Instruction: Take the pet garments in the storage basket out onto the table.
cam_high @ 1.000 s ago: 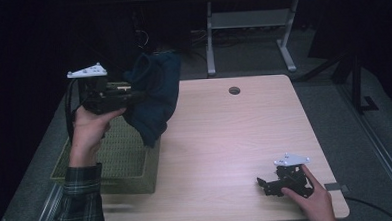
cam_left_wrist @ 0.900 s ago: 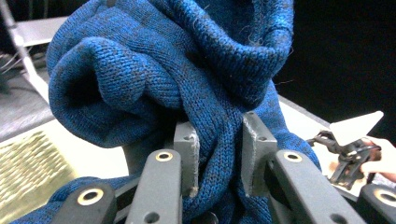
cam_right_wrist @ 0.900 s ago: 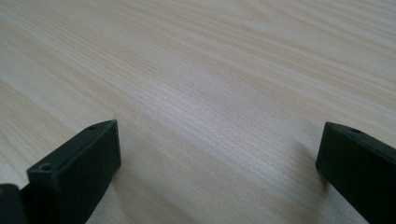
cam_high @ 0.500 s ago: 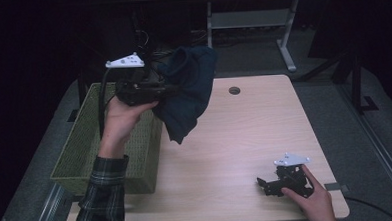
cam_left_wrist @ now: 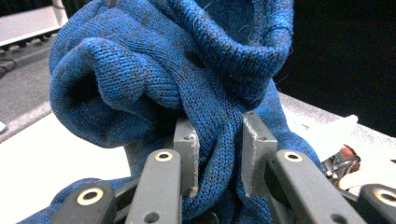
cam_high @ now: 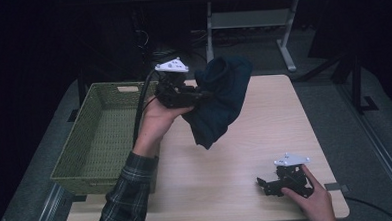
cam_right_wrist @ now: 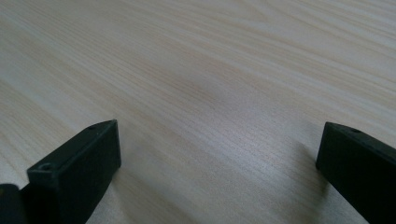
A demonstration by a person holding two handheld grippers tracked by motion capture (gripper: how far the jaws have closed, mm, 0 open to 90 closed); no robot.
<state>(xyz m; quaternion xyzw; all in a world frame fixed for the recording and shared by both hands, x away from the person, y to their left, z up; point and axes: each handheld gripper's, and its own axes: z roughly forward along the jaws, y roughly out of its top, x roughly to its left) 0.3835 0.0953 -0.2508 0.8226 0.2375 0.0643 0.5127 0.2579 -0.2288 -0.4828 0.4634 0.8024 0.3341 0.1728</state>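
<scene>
Your left gripper [cam_high: 203, 95] is clamped on the blue knitted garment [cam_high: 218, 102]. In the left gripper view its 2 grey pads [cam_left_wrist: 187, 149] pinch a thick fold of the knit [cam_left_wrist: 187, 79] between them, and the rest of the cloth bunches up above and around the jaws. From the high view, you hold that gripper raised over the far left part of the table [cam_high: 246, 153], just right of the green woven basket [cam_high: 100, 139]. The garment hangs free from the jaws, its lower end drooping toward the tabletop; whether that end touches the wood cannot be told. The grey 3-cornered plate sits on top of the gripper, and its cable trails down along your left hand [cam_high: 159, 119] and plaid sleeve [cam_high: 125, 198].

The basket stands at the left edge of the table, partly off its side, with its open top facing up. The garment is beside it, not in it.

Your right gripper [cam_high: 261, 181] rests on the near right corner of the table in your right hand [cam_high: 310, 198], well apart from the garment. In the right gripper view its 2 black jaws stand wide apart [cam_right_wrist: 217, 158] with bare pale wood between them and nothing in their grasp.

A small dark round spot [cam_high: 234, 88] shows on the far side of the table, right by the hanging cloth.
</scene>
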